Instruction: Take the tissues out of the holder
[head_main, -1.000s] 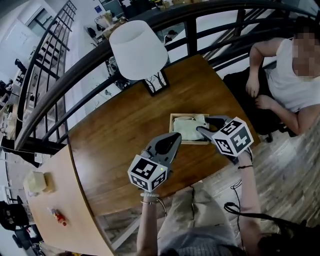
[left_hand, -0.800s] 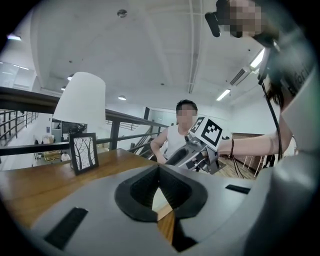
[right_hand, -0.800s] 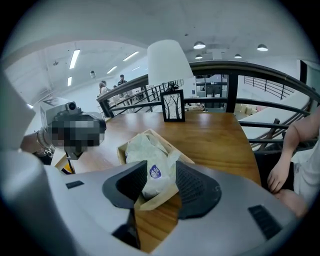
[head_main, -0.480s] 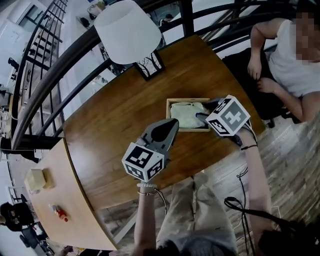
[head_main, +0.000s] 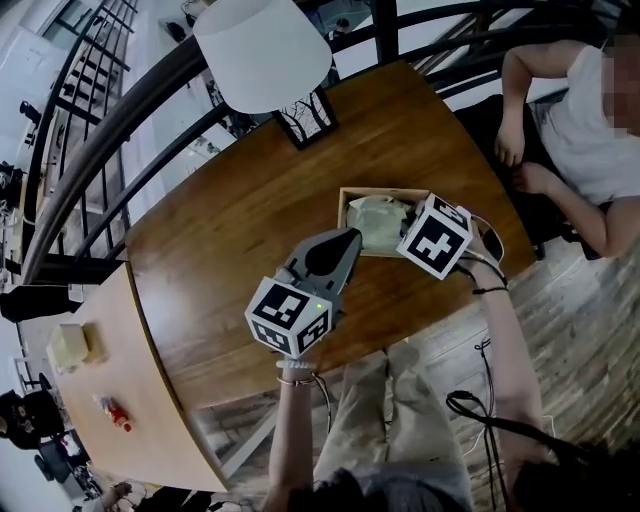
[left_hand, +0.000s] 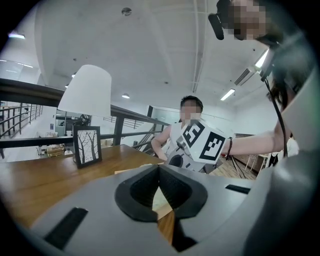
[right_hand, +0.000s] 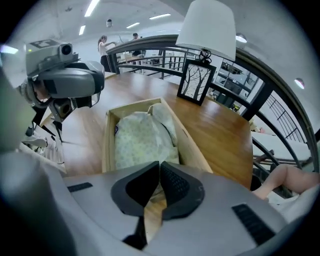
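Two hand-held grippers: above bench (head_main: 220, 230)
Left hand-held gripper (left_hand: 159, 167): jaws together, empty
Right hand-held gripper (right_hand: 159, 164): jaws just closed, pinching near end of tissue pack (right_hand: 142, 140)
Tissue pack: in wooden holder (right_hand: 106, 145), bench's right side
Print: small blue mark (right_hand: 116, 130) on pack, unreadable

Pale, faintly patterned tissues (right_hand: 140, 142) lie bunched inside a shallow, open-topped wooden holder (right_hand: 106, 145), which sits flat on the brown table (right_hand: 220, 130).
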